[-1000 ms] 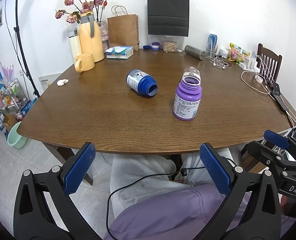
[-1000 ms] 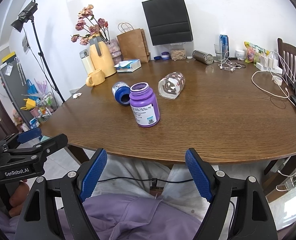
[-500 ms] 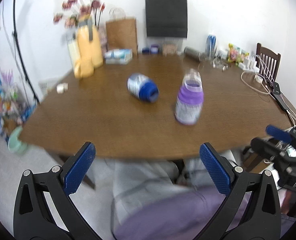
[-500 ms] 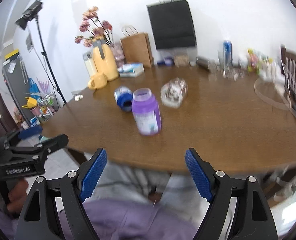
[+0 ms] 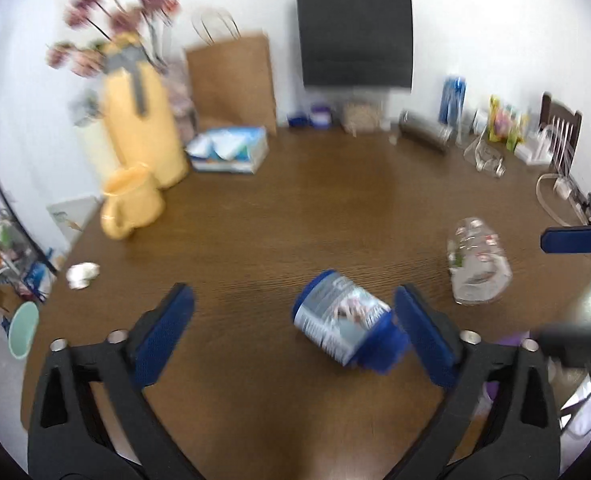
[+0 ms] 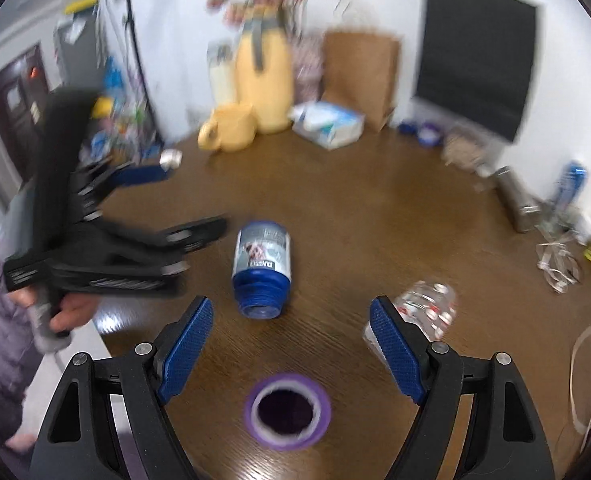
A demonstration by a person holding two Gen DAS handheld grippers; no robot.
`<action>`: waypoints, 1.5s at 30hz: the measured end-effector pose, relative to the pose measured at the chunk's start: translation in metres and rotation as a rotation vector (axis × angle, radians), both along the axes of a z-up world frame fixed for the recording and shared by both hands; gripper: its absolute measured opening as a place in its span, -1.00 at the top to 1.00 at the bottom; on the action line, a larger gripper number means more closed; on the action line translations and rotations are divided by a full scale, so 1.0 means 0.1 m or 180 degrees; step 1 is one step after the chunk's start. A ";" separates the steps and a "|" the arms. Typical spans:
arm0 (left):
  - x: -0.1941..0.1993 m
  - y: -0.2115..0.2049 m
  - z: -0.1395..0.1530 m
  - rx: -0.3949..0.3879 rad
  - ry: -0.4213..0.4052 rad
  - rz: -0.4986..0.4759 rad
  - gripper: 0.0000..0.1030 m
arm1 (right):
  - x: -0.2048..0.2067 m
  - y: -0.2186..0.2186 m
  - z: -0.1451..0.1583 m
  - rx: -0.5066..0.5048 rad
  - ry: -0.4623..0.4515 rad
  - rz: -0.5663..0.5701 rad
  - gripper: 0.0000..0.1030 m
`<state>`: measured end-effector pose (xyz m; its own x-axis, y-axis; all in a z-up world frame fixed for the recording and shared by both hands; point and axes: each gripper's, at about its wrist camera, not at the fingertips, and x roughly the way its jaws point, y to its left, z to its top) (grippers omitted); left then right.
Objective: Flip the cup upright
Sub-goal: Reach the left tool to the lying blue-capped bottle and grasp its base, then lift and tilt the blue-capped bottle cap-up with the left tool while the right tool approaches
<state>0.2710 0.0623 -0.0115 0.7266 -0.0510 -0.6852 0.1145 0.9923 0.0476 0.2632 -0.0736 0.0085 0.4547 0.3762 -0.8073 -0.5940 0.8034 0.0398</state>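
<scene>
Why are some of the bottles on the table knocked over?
Two lie on their sides: the blue bottle in the middle and the clear bottle beside it. The purple bottle stands upright. Nothing looks spilled.

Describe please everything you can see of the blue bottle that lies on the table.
The blue bottle is a wide plastic container with a dark blue body and threaded neck, and a pale grey-white printed label around its middle. It has no cap on. It lies on its side on the brown wooden table, open mouth toward the right wrist camera, beyond the upright purple bottle. Nothing grips it; both jaws stand open and apart from it.
</scene>
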 end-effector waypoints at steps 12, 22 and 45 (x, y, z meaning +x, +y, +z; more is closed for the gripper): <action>0.88 0.25 -0.82 -0.0534 0.0758 0.0469 -0.12 | 0.92 0.68 -0.75 -0.0287 0.0956 0.0740 -0.65; 0.69 0.39 -0.66 -0.0448 0.0471 0.0568 -0.16 | 1.41 0.39 -0.82 -0.0179 0.0989 0.0616 -0.65; 0.80 -0.03 -0.53 -0.0751 0.0803 -0.0228 -0.16 | 1.43 -0.40 -0.31 0.0872 0.0807 -0.0365 -0.65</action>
<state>0.3509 0.0591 -0.0646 0.5248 -0.2741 -0.8059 0.1633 0.9616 -0.2207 0.4063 -0.1132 -0.0221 0.3054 0.5517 -0.7762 -0.4447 0.8034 0.3960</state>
